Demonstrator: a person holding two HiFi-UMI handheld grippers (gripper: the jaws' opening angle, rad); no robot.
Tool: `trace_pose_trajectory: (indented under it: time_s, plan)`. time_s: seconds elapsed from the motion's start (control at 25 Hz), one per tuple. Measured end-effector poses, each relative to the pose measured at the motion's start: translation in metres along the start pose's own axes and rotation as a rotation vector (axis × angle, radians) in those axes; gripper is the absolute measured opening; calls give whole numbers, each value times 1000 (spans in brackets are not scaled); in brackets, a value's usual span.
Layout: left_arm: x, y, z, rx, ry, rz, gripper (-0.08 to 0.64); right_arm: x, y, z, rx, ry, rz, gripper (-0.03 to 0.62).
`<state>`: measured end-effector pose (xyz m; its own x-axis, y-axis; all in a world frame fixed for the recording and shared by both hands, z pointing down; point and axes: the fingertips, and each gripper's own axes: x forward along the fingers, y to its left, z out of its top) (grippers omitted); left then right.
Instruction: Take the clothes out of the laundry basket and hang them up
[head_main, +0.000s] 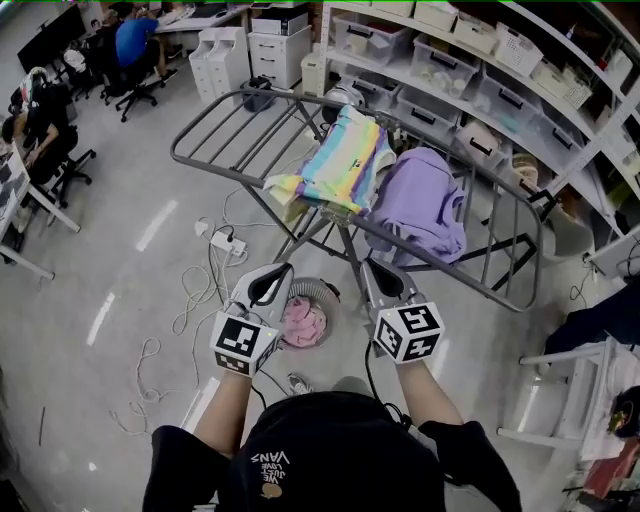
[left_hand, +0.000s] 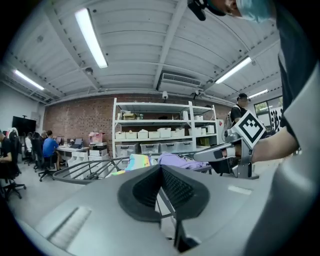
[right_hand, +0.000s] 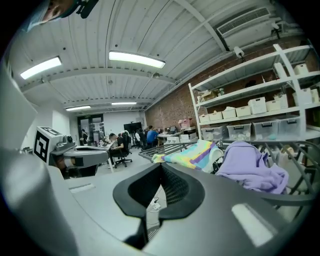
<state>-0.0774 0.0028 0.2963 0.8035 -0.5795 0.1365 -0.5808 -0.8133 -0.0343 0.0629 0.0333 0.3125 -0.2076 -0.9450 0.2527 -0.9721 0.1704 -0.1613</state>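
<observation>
Although the laundry basket (head_main: 325, 291) stands on the floor just under the drying rack, the head view shows only part of its round, grey, mesh-like rim, its left edge cut off by the left gripper (head_main: 281, 270). A crumpled pink garment (head_main: 302, 322) lies inside it; what kind of garment it is cannot be made out. Both grippers hover above the basket, the left with its ribbed black pads pressed together on nothing, the right gripper (head_main: 369, 266) likewise closed and empty. On the rack (head_main: 225, 128), a frame of thin grey metal bars with crossed legs, a soft garment striped in pastel rainbow colours (head_main: 342, 158) is draped beside a rumpled lilac garment (head_main: 422, 200), the two touching. Their lower hems hang behind the bars and are partly hidden. White cables (head_main: 195, 300) loop over the glossy grey floor (head_main: 120, 250). Beyond the rack, metal shelves (head_main: 480, 90) carry translucent plastic bins whose contents are unclear.
</observation>
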Motion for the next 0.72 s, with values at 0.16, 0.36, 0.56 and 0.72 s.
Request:
trace_pose_trajectory:
  time_s: [0.16, 0.36, 0.56, 0.72]
  plan:
    - [-5, -23, 1, 0, -4, 24, 2, -23, -7, -13, 14, 19, 35, 5]
    - [-12, -59, 0, -24, 2, 71, 2, -52, -14, -28, -2, 60, 92, 5]
    - [-17, -92, -6, -37, 8, 133, 2, -78, -25, -39, -15, 78, 137, 5]
    - [-24, -114, -10, -49, 12, 177, 2, -96, -33, -46, -27, 96, 165, 5]
